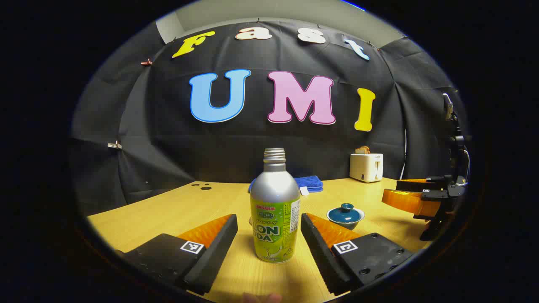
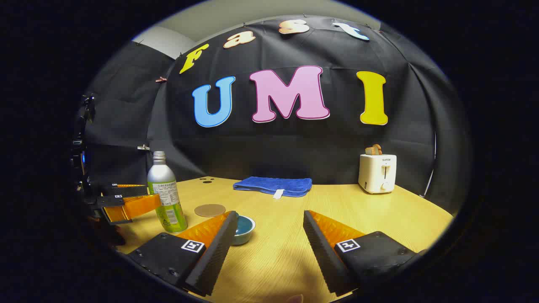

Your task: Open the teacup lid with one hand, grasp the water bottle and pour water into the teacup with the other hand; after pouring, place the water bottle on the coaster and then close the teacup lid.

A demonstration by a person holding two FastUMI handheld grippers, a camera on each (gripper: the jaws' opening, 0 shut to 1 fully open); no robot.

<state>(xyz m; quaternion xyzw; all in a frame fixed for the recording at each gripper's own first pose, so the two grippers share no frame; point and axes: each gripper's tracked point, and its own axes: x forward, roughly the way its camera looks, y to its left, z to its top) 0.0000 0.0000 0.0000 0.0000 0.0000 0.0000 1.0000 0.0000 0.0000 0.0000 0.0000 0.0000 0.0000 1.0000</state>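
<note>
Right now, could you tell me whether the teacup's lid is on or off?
On: in the left gripper view the lid, with its knob, sits on the teacup. Both grippers' fingers are open, touching neither.

Wooden table (image 2: 379, 219): bottle (image 1: 274, 206), teacup (image 1: 345, 215), coaster (image 2: 209, 210), cloth (image 2: 273, 185), toaster (image 2: 377, 172).

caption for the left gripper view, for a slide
Open left tool straddling the uncapped water bottle, lidded teacup beside it.

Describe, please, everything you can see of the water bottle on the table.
The water bottle looks like aluminium: a bare silver shoulder and threaded neck above a green printed label. No cap is on it. It stands upright on the wooden table, between the open fingers of the left gripper, which do not appear to touch it. The coaster lies just beside it.
</note>
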